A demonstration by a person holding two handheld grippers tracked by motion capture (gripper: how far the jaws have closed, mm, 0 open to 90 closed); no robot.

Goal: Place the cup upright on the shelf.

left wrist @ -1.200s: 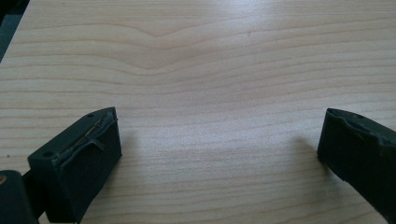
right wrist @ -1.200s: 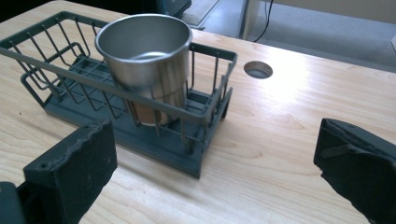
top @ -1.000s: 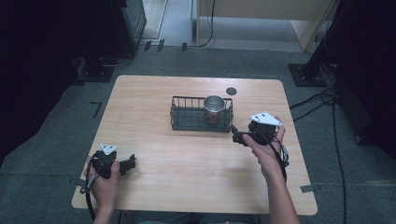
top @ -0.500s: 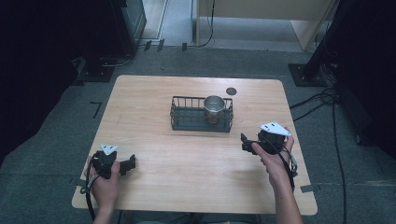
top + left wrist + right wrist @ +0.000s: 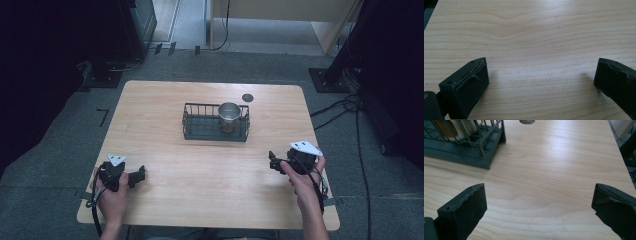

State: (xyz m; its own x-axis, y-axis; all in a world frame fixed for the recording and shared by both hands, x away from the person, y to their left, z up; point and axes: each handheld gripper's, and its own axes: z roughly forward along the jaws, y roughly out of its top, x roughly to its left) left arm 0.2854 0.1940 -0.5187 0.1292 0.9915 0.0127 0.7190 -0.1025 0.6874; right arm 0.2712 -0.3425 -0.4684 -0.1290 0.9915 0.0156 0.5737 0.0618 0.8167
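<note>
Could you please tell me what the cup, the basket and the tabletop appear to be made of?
The cup looks like bare metal, likely steel: silvery with a bright rim. The basket seems dark-coated wire, given its thin bars. The tabletop shows pale wood grain, either solid wood or laminate.

A pale wooden bench carries a dark wire basket near centre; a small dark disc lies at its one o'clock.
</note>
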